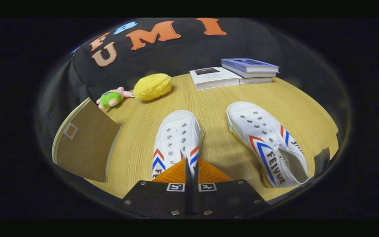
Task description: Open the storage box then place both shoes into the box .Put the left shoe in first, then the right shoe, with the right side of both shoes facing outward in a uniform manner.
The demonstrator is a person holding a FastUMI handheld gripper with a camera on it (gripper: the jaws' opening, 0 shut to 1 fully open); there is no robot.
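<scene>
Right now my gripper (189, 168) has its two ridged fingers pressed almost together, with only a thin dark slit between them, clamped on the heel edge of the nearer white canvas shoe (176, 141) at lower centre of the frame. I cannot tell which foot it belongs to.

I count two shoes. The second shoe (268, 141) lies to the right, angled, its opening turned toward the lower right. Both are lace-less, with metal eyelets and red and blue chevron stripes on the sides.

One brown storage box (84, 144) sits at the left, flat-faced with a pale rim, close to the near left edge of the round wooden table (215, 131); I cannot tell whether it is open.

Two soft toys lie at upper left: a green and pink plush (112, 98) touching a lumpy yellow one (152, 86). Three books (235, 74) rest at the upper centre-right, two stacked and one white one beside them.

Bare grained wood lies between the shoes and between the nearer shoe and the box.
</scene>
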